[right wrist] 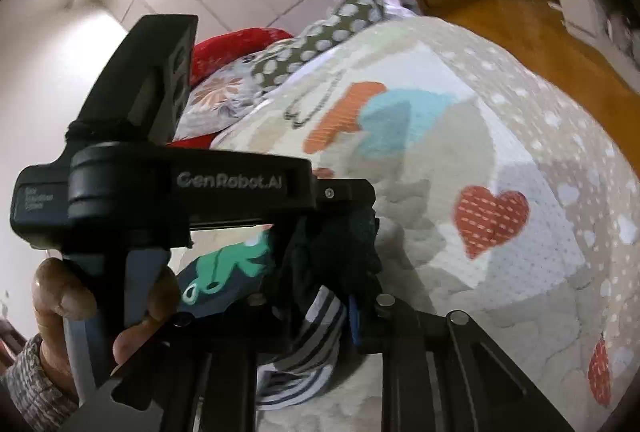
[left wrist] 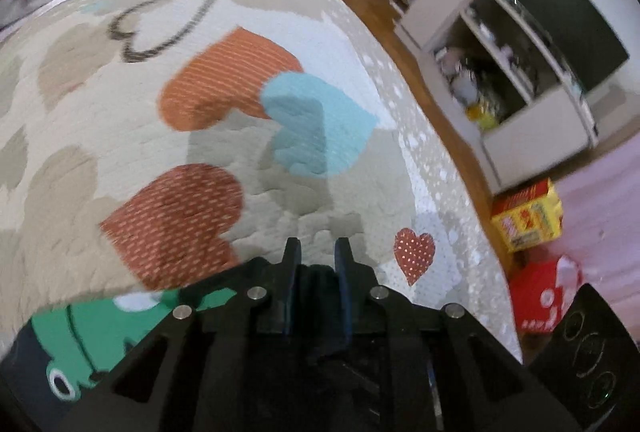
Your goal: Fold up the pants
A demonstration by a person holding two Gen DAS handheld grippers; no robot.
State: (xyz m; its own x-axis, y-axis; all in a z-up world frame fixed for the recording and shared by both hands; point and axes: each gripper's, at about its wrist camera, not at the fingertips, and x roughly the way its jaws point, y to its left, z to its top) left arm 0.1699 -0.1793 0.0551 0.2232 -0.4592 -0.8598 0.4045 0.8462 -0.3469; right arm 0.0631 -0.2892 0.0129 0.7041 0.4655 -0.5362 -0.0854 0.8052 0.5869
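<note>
The pants (left wrist: 76, 332) are dark with a green frog print and lie bunched on a heart-patterned quilt (left wrist: 224, 136). My left gripper (left wrist: 318, 248) points down at the quilt, its jaws nearly together with a fold of the dark cloth pinched between them. In the right wrist view the pants (right wrist: 228, 264) show the frog print and a striped band (right wrist: 312, 340). My right gripper (right wrist: 320, 312) is shut on that bunched cloth, close beside the left one. A hand (right wrist: 64, 296) holds the left tool's handle (right wrist: 180, 184), which crosses this view.
The quilt's edge drops off to the right onto a wooden floor (left wrist: 436, 80). A white shelf unit (left wrist: 500, 72), a yellow box (left wrist: 528, 220) and a red box (left wrist: 544, 296) stand beyond it. A polka-dot pillow (right wrist: 320, 36) and a red cushion (right wrist: 236, 44) lie at the far end.
</note>
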